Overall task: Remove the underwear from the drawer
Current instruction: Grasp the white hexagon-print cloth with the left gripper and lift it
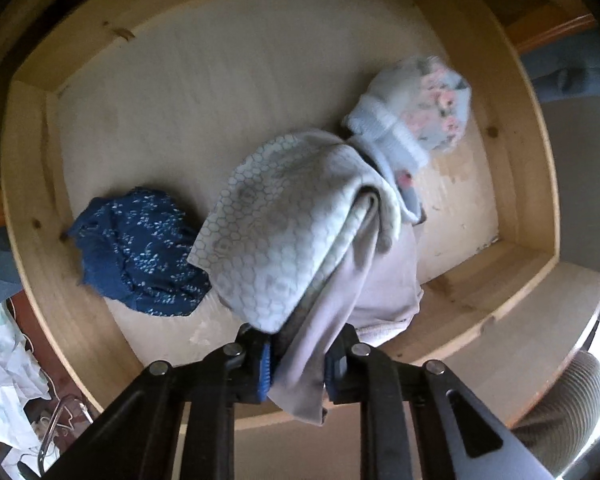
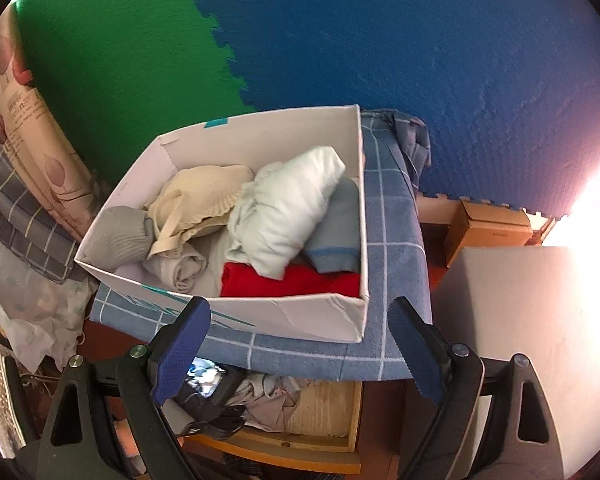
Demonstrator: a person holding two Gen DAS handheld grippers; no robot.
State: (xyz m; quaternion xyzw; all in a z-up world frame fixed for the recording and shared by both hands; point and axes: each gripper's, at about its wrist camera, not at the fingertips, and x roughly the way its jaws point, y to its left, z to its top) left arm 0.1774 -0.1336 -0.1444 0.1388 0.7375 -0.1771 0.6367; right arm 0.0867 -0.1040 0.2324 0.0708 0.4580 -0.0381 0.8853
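Now left gripper (image 1: pixel 298 364) above wooden drawer (image 1: pixel 36 216), pinching pale underwear (image 1: pixel 300 216). Right gripper (image 2: pixel 300 344) spread wide, facing white box (image 2: pixel 300 316) on checked blue cloth (image 2: pixel 392 240); blue-green foam mat (image 2: pixel 380 40) behind.

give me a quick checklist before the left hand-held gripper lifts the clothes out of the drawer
1. Left hand-held gripper closed on pale lilac garment: ok.
2. Only one item caught: not ok, honeycomb cloth drapes over it.
3. Floral bundle separate from lifted pile: cannot tell.
4. Navy floral piece lying apart in drawer: ok.
5. Right hand-held gripper open and free: ok.
6. White box has room: cannot tell.
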